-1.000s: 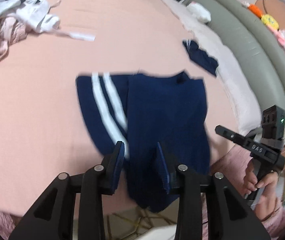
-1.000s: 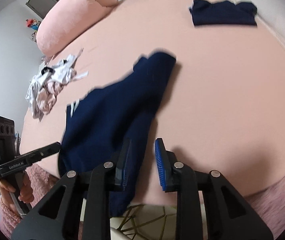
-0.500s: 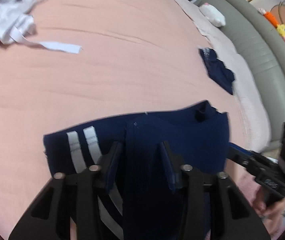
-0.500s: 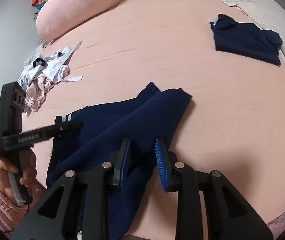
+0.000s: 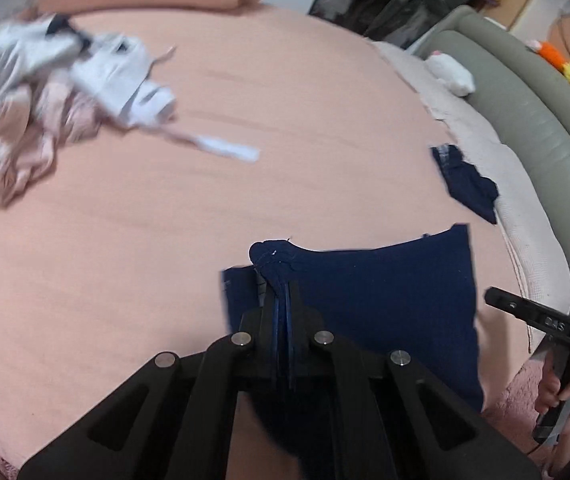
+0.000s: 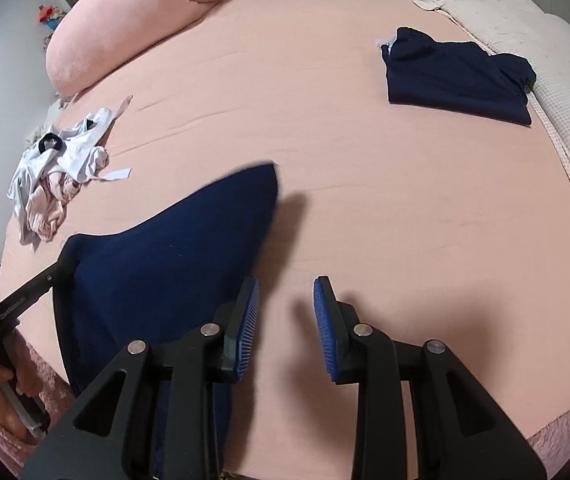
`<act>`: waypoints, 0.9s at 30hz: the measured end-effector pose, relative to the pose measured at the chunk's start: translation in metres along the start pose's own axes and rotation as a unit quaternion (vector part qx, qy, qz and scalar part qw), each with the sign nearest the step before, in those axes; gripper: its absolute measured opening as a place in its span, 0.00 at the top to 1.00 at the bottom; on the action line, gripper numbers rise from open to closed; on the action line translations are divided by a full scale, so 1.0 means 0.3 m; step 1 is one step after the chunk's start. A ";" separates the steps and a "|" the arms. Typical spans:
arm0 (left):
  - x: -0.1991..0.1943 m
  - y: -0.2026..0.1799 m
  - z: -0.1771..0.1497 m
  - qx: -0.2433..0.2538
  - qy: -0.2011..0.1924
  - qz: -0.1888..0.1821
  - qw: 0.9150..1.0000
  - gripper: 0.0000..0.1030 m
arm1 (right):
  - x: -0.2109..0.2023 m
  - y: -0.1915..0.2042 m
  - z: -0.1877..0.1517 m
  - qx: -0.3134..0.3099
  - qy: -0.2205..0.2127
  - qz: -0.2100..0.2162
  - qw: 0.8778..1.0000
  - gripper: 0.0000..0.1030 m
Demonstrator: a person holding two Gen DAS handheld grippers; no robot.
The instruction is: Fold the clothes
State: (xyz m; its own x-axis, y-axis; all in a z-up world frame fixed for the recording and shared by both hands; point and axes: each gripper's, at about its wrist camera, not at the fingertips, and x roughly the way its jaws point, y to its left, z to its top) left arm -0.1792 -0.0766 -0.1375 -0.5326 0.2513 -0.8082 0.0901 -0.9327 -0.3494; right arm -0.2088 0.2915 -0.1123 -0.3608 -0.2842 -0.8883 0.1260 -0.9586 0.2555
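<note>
Left gripper pinching the navy garment on the pink bed, right gripper apart and empty.

The left gripper (image 5: 281, 300) has its jaws pressed together on a bunched edge of the navy garment (image 5: 385, 300), a small wad of cloth sticking out just past the fingertips while the rest spreads flat to the right of them on the bed (image 5: 165, 260). The right gripper (image 6: 286, 300) has its blue pads (image 6: 245, 328) parted with only bare sheet between them; the garment lies to their left, its edge just beside the left pad, and whether it touches is unclear. A folded navy piece (image 6: 457, 72) sits well apart near the bed's far edge, and a pile of white and pink clothes (image 6: 57, 172) lies far left.
</note>
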 end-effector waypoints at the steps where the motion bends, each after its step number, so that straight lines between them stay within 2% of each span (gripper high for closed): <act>1: -0.005 0.015 -0.008 -0.004 0.000 0.003 1.000 0.97 | 0.003 0.001 -0.003 -0.001 0.002 0.000 1.000 0.72; 6: 0.020 0.038 -0.039 0.003 0.035 0.027 0.999 0.96 | 0.041 0.002 0.023 -0.002 0.006 -0.008 1.000 0.72; 9: 0.013 0.023 -0.033 0.021 0.032 0.055 0.998 0.94 | 0.090 0.029 0.067 -0.003 0.006 0.003 1.000 0.72; 12: 0.002 0.017 -0.015 0.026 0.029 0.066 0.997 0.93 | 0.130 0.066 0.103 -0.016 0.001 0.018 1.000 0.72; 14: -0.021 -0.007 0.001 0.050 0.020 0.077 0.996 0.93 | 0.137 0.097 0.113 -0.031 -0.008 0.031 0.999 0.72; 16: -0.038 -0.028 0.017 0.074 0.018 0.104 0.992 0.93 | 0.137 0.123 0.112 -0.044 -0.014 0.039 0.998 0.72; 18: -0.037 -0.027 0.038 0.073 0.033 0.142 0.987 0.85 | 0.140 0.139 0.104 -0.050 -0.015 0.046 0.998 0.72; 21: -0.094 -0.004 0.025 0.049 -0.004 0.193 0.980 0.84 | 0.170 0.153 0.087 -0.061 0.002 0.042 0.997 0.72; 22: -0.111 -0.004 0.017 0.046 -0.017 0.196 0.979 0.84 | 0.176 0.154 0.081 -0.063 0.004 0.041 0.997 0.72; 23: -0.126 -0.014 0.010 0.048 -0.029 0.181 0.982 0.84 | 0.175 0.152 0.076 -0.064 0.003 0.042 0.997 0.72; 24: -0.133 -0.037 -0.001 0.062 -0.031 0.142 0.988 0.84 | 0.169 0.147 0.074 -0.061 0.002 0.046 0.997 0.72; 25: -0.122 -0.059 -0.009 0.074 -0.021 0.101 0.992 0.84 | 0.159 0.140 0.075 -0.054 0.000 0.055 0.997 0.72; 27: -0.058 -0.088 -0.027 0.076 0.030 0.023 0.996 0.84 | 0.138 0.130 0.081 -0.047 -0.002 0.075 0.996 0.72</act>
State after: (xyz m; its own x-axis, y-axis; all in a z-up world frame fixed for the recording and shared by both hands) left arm -0.1654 -0.0543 -0.1181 -0.4798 0.2176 -0.8500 -0.0169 -0.9709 -0.2390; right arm -0.2413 0.2418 -0.1298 -0.3343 -0.4242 -0.8416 0.2644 -0.8993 0.3483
